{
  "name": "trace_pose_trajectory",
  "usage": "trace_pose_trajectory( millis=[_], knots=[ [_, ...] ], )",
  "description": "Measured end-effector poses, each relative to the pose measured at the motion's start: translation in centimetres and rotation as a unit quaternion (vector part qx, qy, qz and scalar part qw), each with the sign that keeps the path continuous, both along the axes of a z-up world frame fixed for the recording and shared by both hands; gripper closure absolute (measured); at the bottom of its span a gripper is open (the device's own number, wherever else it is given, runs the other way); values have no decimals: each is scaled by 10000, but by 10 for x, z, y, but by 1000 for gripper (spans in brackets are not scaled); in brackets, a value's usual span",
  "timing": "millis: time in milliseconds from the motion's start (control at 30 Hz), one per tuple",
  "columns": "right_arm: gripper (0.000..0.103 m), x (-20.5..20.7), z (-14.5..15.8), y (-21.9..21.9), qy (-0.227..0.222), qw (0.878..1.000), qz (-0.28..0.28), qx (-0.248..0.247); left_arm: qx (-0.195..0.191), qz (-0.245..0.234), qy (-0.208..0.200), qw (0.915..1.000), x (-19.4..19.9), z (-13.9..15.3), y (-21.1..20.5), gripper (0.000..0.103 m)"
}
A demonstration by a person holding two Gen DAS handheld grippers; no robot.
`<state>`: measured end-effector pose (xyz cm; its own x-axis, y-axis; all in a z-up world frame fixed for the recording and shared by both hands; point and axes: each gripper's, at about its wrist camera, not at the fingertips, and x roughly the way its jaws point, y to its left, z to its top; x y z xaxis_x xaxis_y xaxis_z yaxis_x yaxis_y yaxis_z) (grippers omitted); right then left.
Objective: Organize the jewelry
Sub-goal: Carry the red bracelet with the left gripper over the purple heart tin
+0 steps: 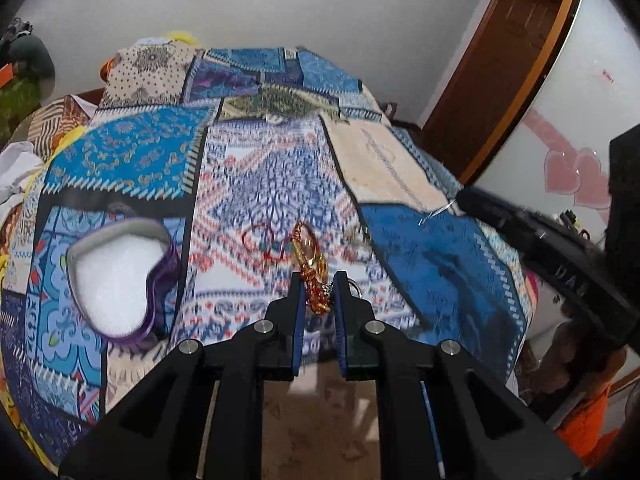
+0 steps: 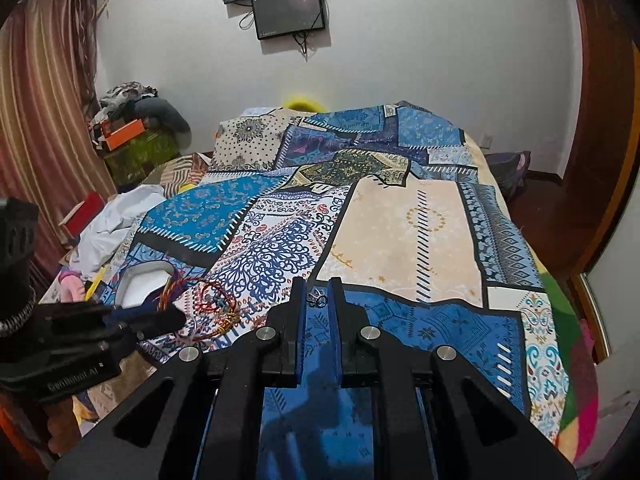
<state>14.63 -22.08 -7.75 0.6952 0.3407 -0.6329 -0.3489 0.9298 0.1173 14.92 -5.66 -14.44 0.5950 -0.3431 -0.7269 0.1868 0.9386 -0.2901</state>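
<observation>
My left gripper (image 1: 319, 280) is shut on a red and gold braided cord (image 1: 308, 272), whose loop reaches forward over the bed. Left of it lies an open heart-shaped box (image 1: 116, 276) with a white lining and a purple rim. A thin red thread bracelet (image 1: 260, 244) rests on the cover between the box and the cord. In the right wrist view my right gripper (image 2: 316, 284) is shut on a small silver piece (image 2: 317, 299) at its tips. The left gripper (image 2: 160, 316) shows at the left there, beside the box (image 2: 144, 284).
Everything lies on a bed under a blue patchwork cover (image 2: 400, 220), whose near edge drops off just below the grippers. White cloth (image 2: 116, 220) and a pile of clothes and boxes (image 2: 132, 128) crowd the left side. A wooden door (image 1: 500, 80) stands at the right.
</observation>
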Motion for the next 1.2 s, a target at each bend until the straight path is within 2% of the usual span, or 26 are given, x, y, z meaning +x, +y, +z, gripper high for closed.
trace_pose_trajectory(
  millis=[133,267,333,567,667,833,967,1100,1200],
  knots=[
    [94,-3,0,-3,6,10000,-34,-2,143,17,230,9996,-4,-8,1,90],
    [94,-7,0,-4,32,10000,-76,-21,136,88,296,9994,-7,-9,7,79],
    [94,-10,0,-5,27,10000,-83,-22,149,159,270,9994,-7,-8,11,78],
    [94,-11,0,-5,23,10000,-83,-25,16,329,392,9987,0,-13,19,78],
    [94,-12,0,-5,19,10000,-89,-31,83,677,205,9975,2,-8,25,77],
    [93,-11,-3,-8,44,9999,-125,-30,160,774,171,9967,10,-10,27,78],
    [93,-11,-4,-11,60,9999,-127,-17,341,675,325,9966,17,-27,18,85],
    [93,-12,-4,-12,56,9999,-128,-10,311,597,197,9975,16,-29,14,95],
    [93,-14,-3,-13,43,9999,-120,-5,369,603,127,9974,14,-25,12,96]
  ],
)
